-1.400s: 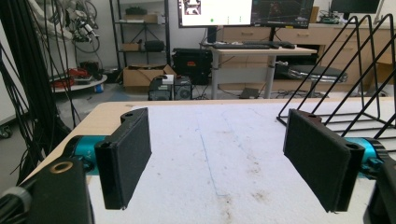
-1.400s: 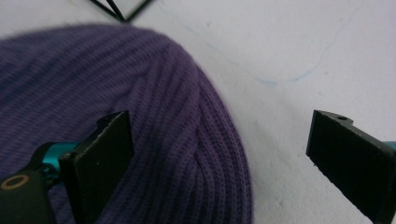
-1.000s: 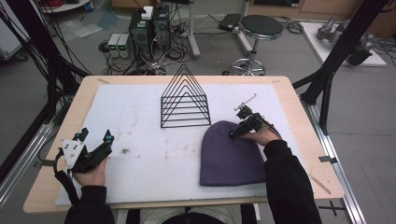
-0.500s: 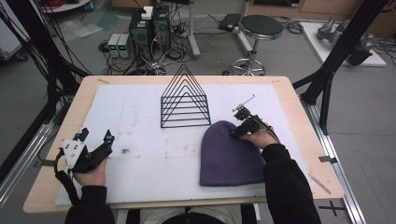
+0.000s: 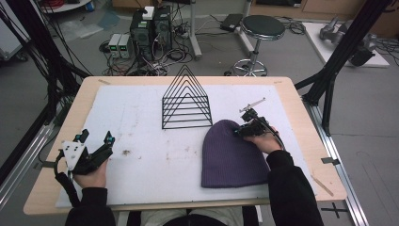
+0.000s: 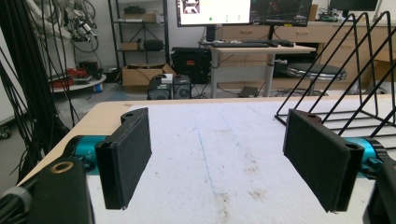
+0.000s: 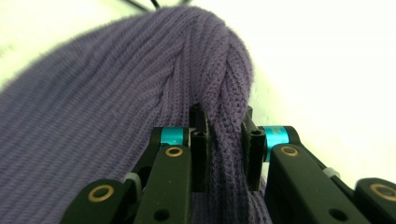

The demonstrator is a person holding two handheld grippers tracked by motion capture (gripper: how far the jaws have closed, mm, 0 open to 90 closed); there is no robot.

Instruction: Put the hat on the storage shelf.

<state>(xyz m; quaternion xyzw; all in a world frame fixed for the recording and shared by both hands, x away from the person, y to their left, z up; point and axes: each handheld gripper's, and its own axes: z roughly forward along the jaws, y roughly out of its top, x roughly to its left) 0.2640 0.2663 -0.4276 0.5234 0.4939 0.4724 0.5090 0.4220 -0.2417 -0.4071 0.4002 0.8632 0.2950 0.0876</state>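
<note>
The high view looks down over my table (image 5: 141, 101). My left gripper (image 6: 217, 158) camera faces forward, sharing the wire rack (image 6: 355, 70); my right gripper (image 7: 224, 144) camera sits close against the purple beanie (image 7: 116, 93).

No text, label, brand, number or sign can be read. In the left gripper view, the monitors (image 6: 243, 11) on the desk beyond the bench (image 6: 112, 112) show bright windows, but their content is too small and blurred to make out. The cardboard boxes (image 6: 142, 74) left of that desk bear no legible print.
</note>
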